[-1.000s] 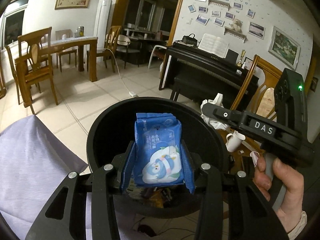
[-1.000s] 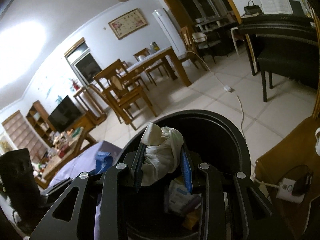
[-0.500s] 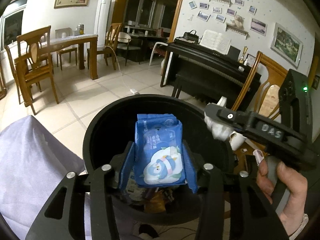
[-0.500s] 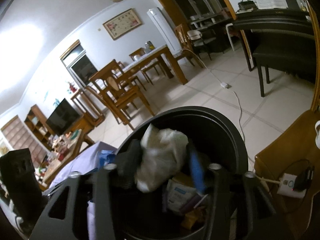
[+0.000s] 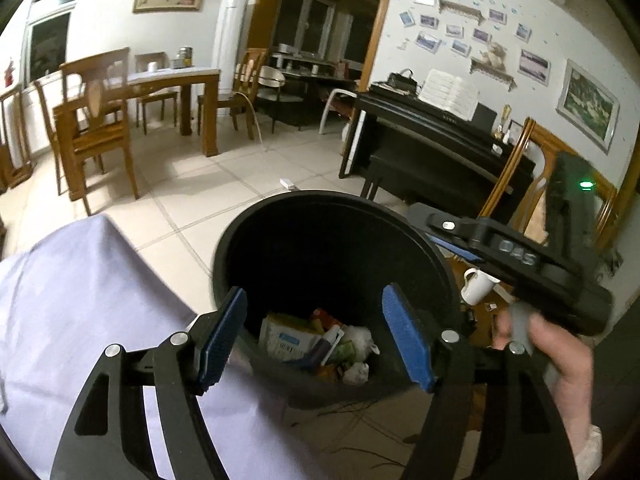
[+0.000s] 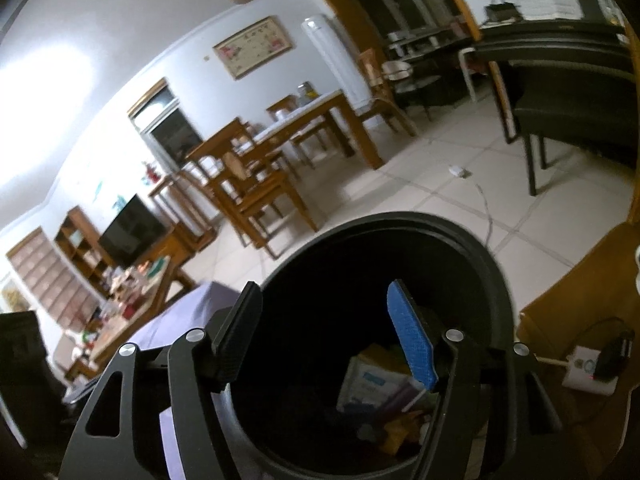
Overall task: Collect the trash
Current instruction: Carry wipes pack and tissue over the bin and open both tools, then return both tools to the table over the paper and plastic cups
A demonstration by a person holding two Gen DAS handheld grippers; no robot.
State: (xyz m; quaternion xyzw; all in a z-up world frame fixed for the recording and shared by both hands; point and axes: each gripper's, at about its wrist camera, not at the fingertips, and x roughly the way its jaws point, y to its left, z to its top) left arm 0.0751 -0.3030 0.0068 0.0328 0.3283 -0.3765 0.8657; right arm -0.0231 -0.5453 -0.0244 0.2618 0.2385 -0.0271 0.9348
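Observation:
A round black trash bin [image 5: 280, 216] stands on the floor beside a lilac cloth. Its bottom holds mixed trash [image 5: 320, 344]: a white carton, wrappers and crumpled white tissue. My left gripper [image 5: 316, 332] hovers over the bin's near rim, open and empty. My right gripper [image 6: 328, 336] is open and empty above the bin [image 6: 460, 232]; it also shows in the left wrist view [image 5: 500, 248] at the bin's right rim, held by a hand. The carton and wrappers [image 6: 384, 396] lie below its fingers.
A lilac cloth [image 5: 80, 300] covers a surface left of the bin. A wooden chair [image 5: 540, 184] and a white cup [image 5: 476, 286] are to the right. A black piano [image 5: 432, 140], a dining table and chairs [image 5: 132, 96] stand beyond. Cables [image 5: 360, 420] lie on the floor.
Both grippers opened. The blue wipes packet left the left gripper and the crumpled white tissue left the right one; tissue now lies in the bin.

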